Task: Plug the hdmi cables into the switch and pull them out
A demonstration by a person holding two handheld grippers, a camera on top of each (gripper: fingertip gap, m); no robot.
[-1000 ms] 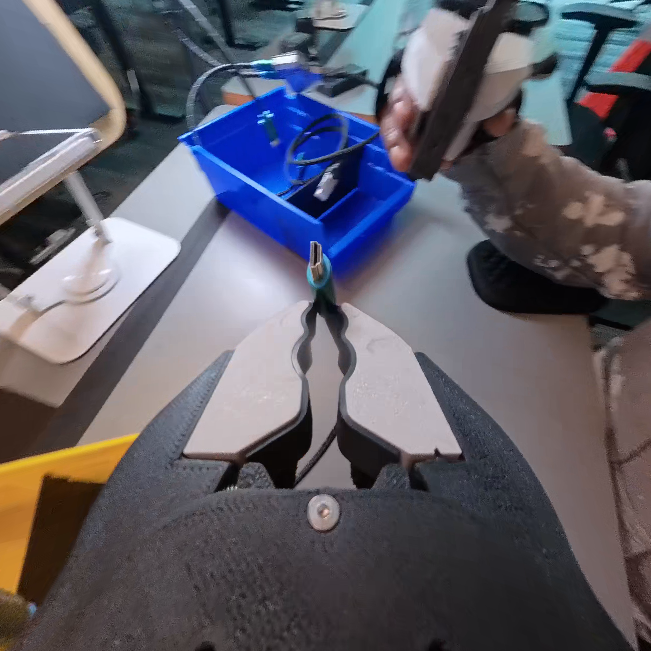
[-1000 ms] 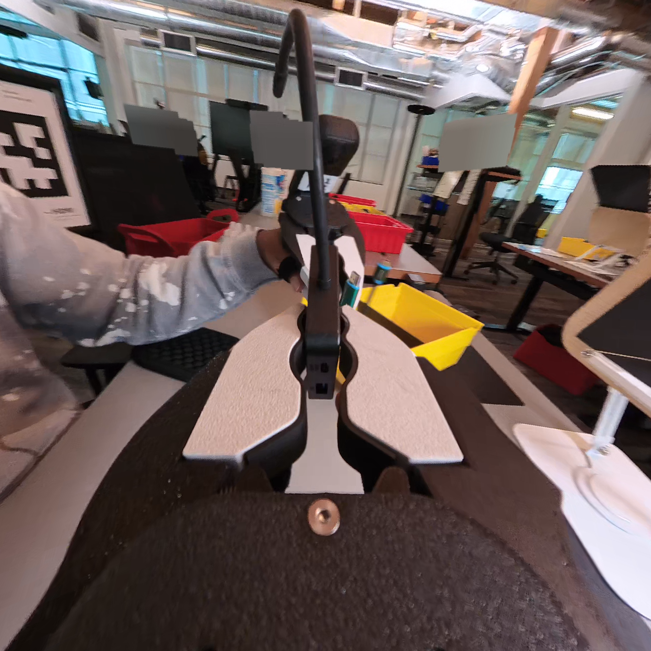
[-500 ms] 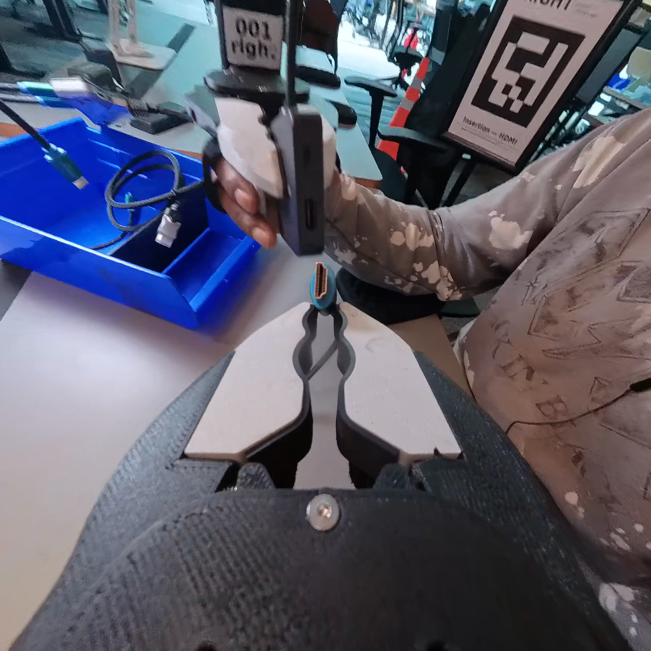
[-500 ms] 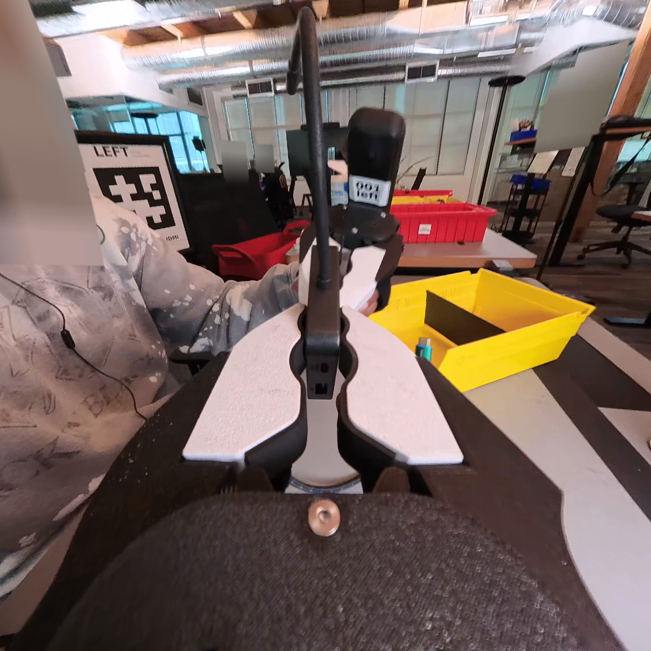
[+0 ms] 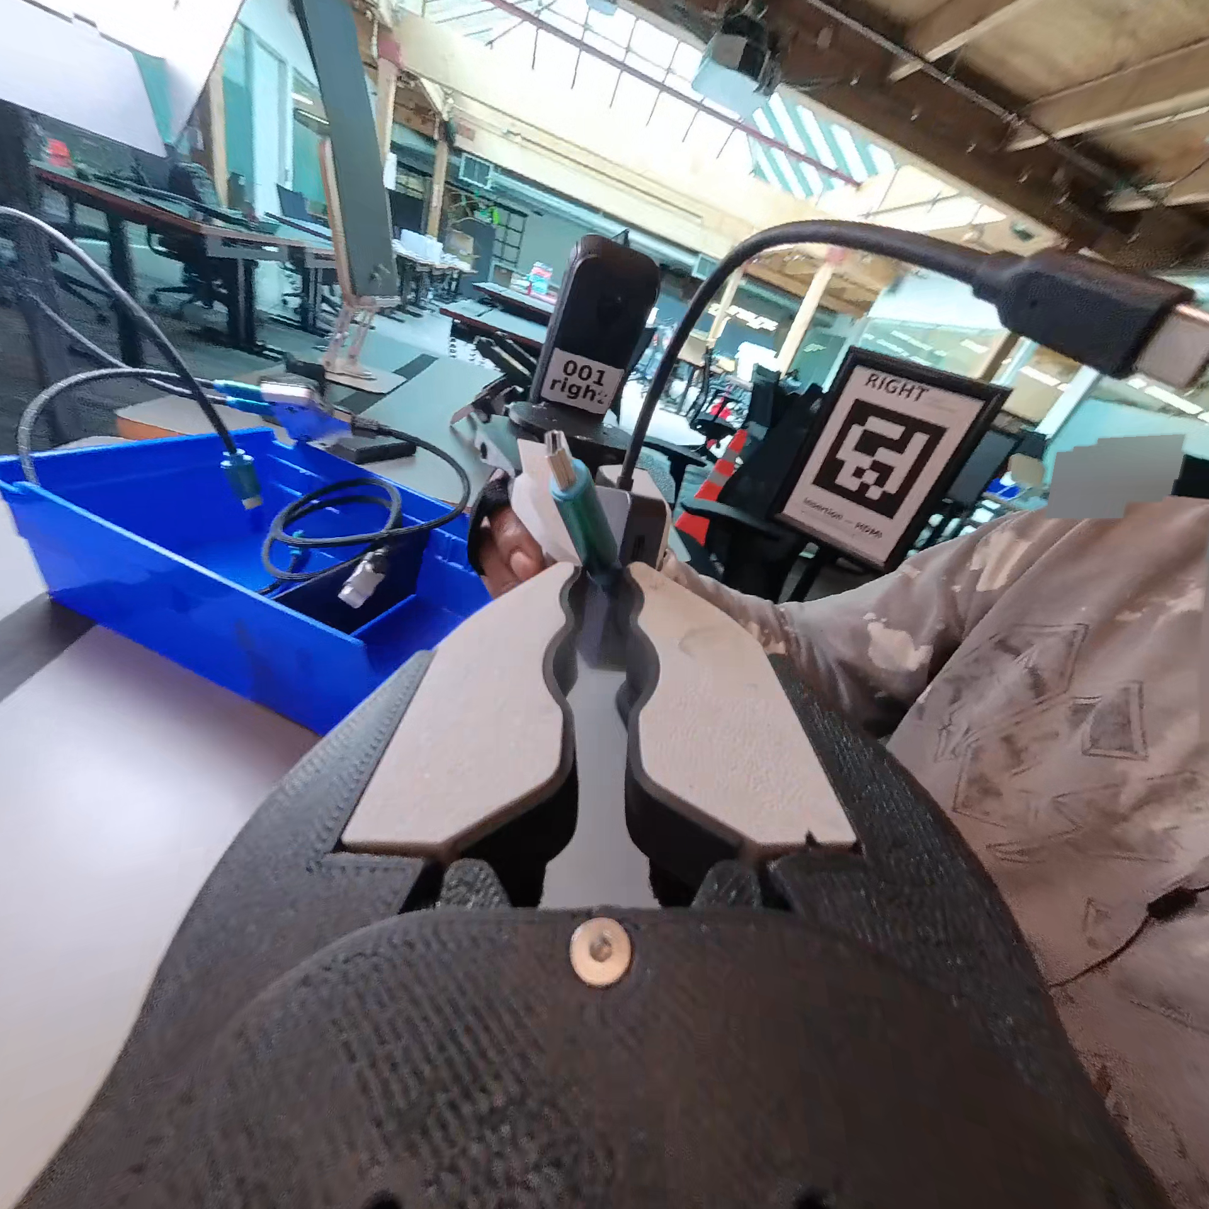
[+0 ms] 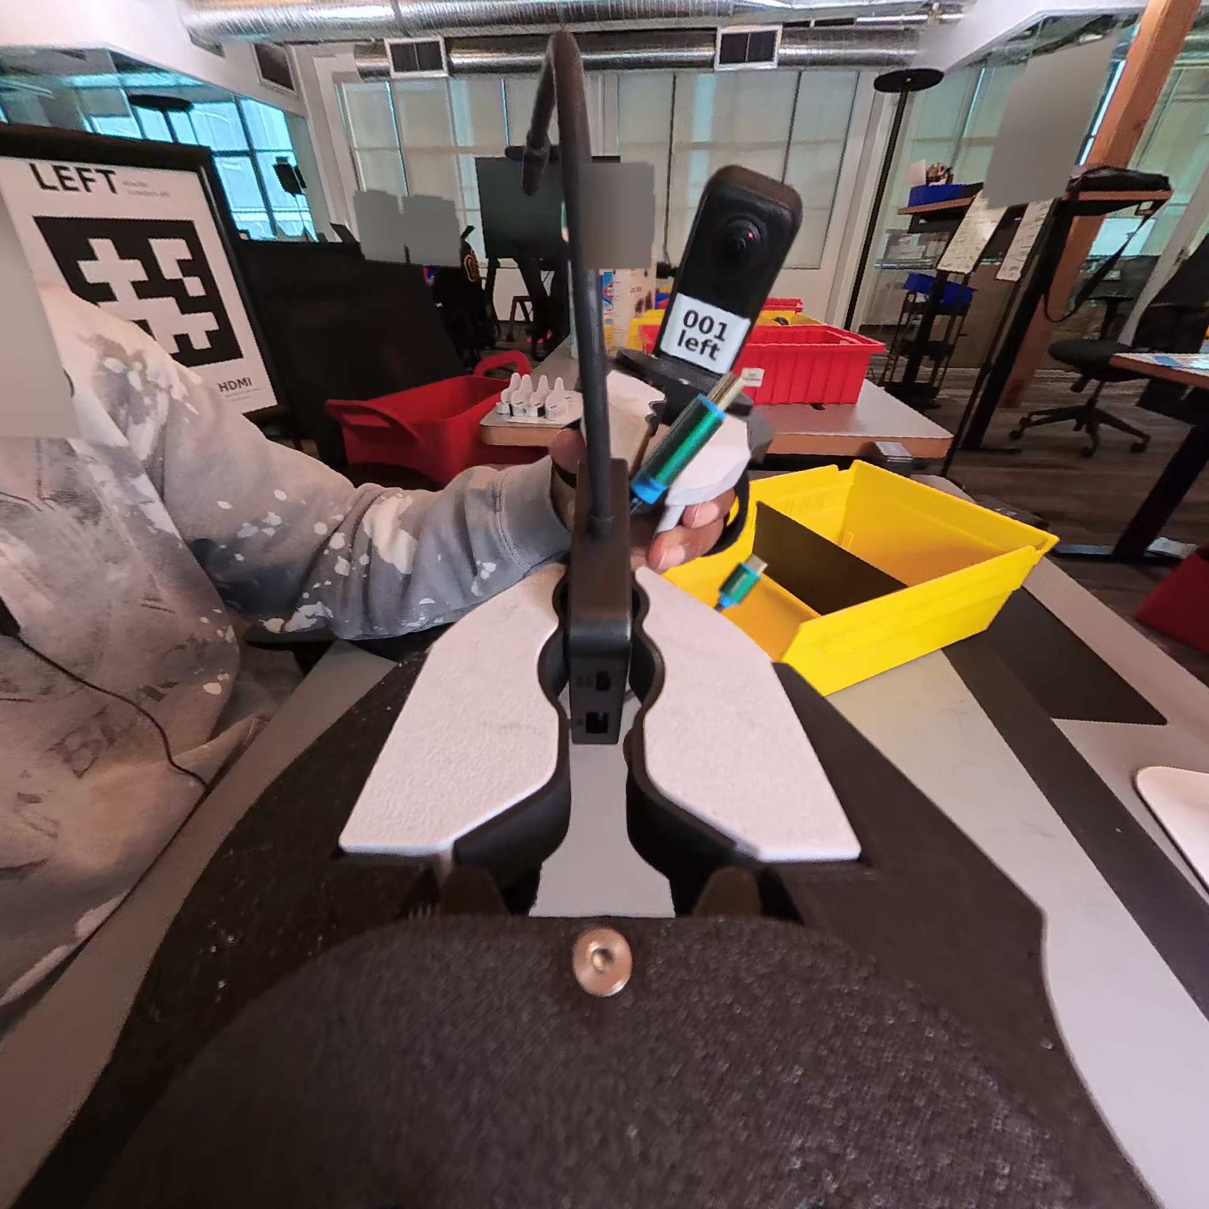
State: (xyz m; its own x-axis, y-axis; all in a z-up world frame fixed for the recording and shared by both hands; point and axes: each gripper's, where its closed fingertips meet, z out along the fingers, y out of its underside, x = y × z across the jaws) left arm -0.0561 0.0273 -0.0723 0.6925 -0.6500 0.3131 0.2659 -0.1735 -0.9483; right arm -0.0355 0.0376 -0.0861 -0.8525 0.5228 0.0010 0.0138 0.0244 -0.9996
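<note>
Grey pads of the left gripper [image 5: 600, 572] pinch a teal HDMI plug [image 5: 579, 517] tilted toward 11 o'clock. The right gripper [image 6: 598, 579] clamps the black switch [image 6: 596, 628] upright. Farther off, a blue bin [image 5: 196, 589] sits at 10 o'clock and a yellow bin [image 6: 916, 608] at 2 o'clock on the tabletop [image 5: 98, 785].

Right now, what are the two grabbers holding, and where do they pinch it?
The left hand-held gripper pinches the teal HDMI plug at its cable end. The right hand-held gripper clamps the dark switch across its flat sides.
</note>
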